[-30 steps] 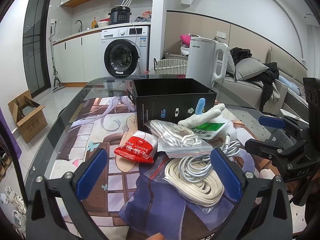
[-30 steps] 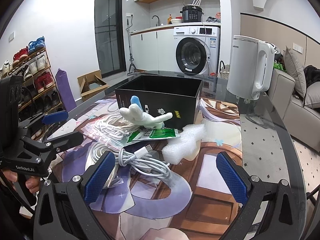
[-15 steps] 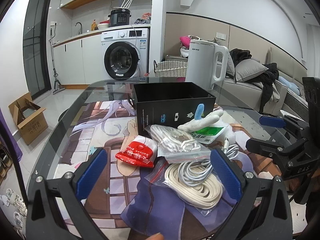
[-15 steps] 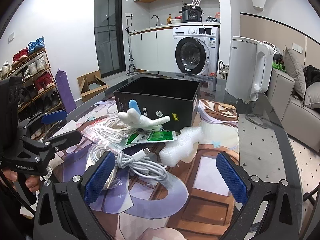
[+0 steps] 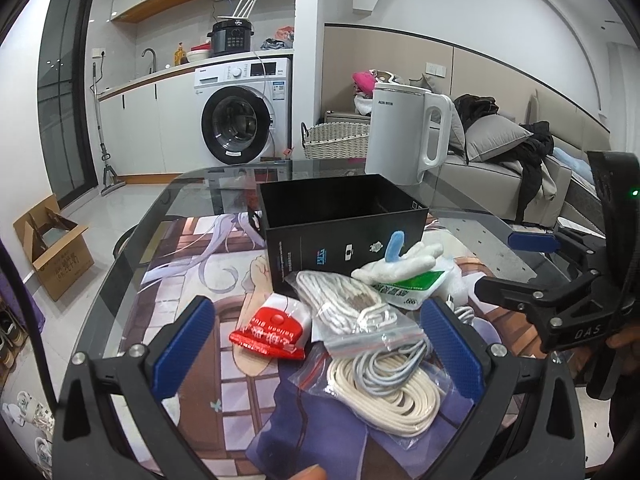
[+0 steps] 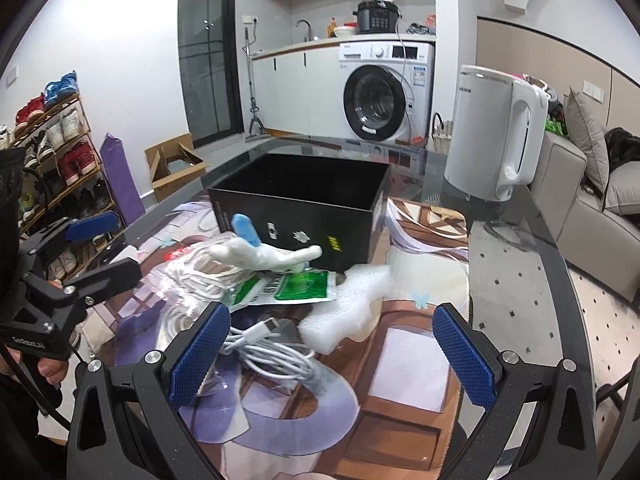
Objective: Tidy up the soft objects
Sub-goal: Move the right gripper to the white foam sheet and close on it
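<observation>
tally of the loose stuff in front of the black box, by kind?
Bagged cords: 2, upper bag, lower bag
Loose white cable: 1
Plush toy: 1
Green-and-white pouch: 1
Red packet: 1
White foam piece: 1
Total: 7

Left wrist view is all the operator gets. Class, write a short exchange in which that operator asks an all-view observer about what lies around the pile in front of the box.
Operator: What's behind the green-and-white packet?
Observer: A white crumpled foam sheet, lying beside the corner of the black open cardboard box.
Operator: How does the loose white cable end?
Observer: In a silver-tipped plug, pointing toward the foam.
Operator: Anything far off to my left?
Observer: A wooden shoe rack against the wall.
</observation>
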Tool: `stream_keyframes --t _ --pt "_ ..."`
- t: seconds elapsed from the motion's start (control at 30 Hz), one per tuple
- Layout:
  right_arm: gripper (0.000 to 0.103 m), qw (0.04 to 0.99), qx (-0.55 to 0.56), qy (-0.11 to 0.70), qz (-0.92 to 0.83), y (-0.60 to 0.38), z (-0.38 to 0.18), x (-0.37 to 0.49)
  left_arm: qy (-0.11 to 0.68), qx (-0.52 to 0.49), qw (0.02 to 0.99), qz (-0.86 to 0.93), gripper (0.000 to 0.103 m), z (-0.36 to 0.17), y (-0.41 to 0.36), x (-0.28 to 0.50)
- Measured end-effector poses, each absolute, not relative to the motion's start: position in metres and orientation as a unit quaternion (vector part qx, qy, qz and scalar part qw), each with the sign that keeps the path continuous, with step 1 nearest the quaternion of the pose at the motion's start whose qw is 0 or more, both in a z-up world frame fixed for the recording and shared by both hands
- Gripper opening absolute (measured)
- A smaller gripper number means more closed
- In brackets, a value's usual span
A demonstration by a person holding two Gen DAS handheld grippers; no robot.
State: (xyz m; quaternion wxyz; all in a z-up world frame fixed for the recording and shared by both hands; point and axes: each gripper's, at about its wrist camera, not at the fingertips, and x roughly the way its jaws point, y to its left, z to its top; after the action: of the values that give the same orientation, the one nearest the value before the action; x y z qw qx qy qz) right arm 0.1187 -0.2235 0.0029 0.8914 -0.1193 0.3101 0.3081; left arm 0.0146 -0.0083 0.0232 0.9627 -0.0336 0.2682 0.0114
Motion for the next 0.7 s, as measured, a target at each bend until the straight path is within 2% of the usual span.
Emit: stream_keyframes --t 0.33,0.7 --pt "0.103 0.887 -0.106 0.349 0.284 -0.226 -0.006 0.149 0.296 -0.02 0.955 0.01 0.103 0.016 -0.009 0.04" --pt "0.103 0.864 -0.139 0.396 0.278 -0.217 -0.028 0.17 0.313 -0.033 0.949 0.003 0.103 0.009 -0.001 0.056"
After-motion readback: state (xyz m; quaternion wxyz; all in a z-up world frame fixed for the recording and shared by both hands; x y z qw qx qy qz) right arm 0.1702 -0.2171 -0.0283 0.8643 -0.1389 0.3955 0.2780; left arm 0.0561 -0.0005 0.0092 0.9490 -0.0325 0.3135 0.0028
